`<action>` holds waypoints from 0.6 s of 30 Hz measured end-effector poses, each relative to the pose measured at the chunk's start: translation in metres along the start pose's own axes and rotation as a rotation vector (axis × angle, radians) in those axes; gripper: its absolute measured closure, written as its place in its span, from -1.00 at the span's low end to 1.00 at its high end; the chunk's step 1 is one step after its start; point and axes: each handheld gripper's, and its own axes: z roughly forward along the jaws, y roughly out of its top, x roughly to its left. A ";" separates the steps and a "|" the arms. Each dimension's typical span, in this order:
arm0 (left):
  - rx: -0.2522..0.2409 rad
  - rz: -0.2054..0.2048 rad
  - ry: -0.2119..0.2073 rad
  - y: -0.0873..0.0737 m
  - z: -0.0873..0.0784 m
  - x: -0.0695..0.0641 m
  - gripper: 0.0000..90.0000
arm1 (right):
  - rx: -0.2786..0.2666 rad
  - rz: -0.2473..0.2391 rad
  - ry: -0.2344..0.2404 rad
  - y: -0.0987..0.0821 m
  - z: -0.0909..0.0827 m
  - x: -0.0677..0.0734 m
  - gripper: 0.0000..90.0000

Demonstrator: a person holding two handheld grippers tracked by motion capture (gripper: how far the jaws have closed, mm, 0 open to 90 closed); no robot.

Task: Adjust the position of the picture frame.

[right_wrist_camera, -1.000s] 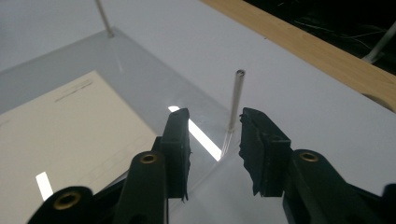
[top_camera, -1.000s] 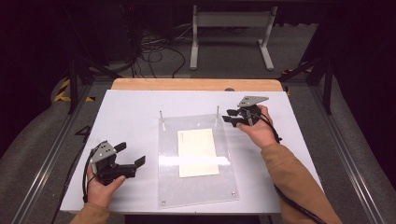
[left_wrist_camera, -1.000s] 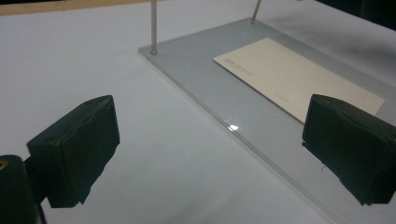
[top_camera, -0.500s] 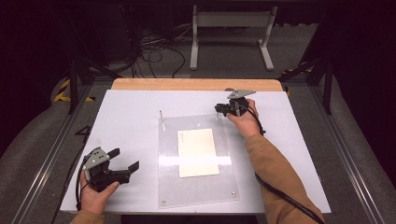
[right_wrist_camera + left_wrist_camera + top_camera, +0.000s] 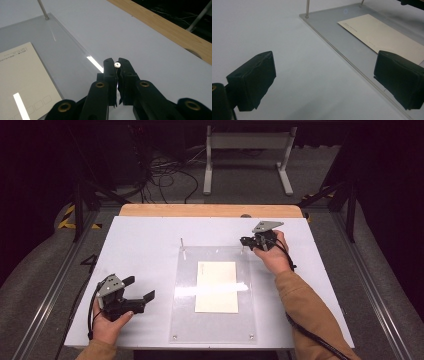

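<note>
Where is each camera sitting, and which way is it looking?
High view: above the person's side, looking forward and down on the table; both forearms, left claw, right claw.
Left gripper view: rides the left claw, facing the clear plate; open jaws.
Right gripper view: rides the right claw, shut on the metal pin.
All share the cream card.

Card on plate, pins at far corners
</note>
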 end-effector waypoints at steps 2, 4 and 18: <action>0.003 0.010 -0.007 0.002 0.004 -0.002 -0.91 | -0.009 0.006 0.006 -0.005 -0.001 -0.002 0.89; 0.004 0.011 -0.013 0.003 0.005 -0.003 -0.91 | -0.016 -0.003 0.005 -0.006 0.001 -0.001 0.88; 0.071 0.068 -0.035 0.010 0.001 -0.014 -0.89 | -0.097 0.037 0.014 -0.029 -0.021 0.006 0.32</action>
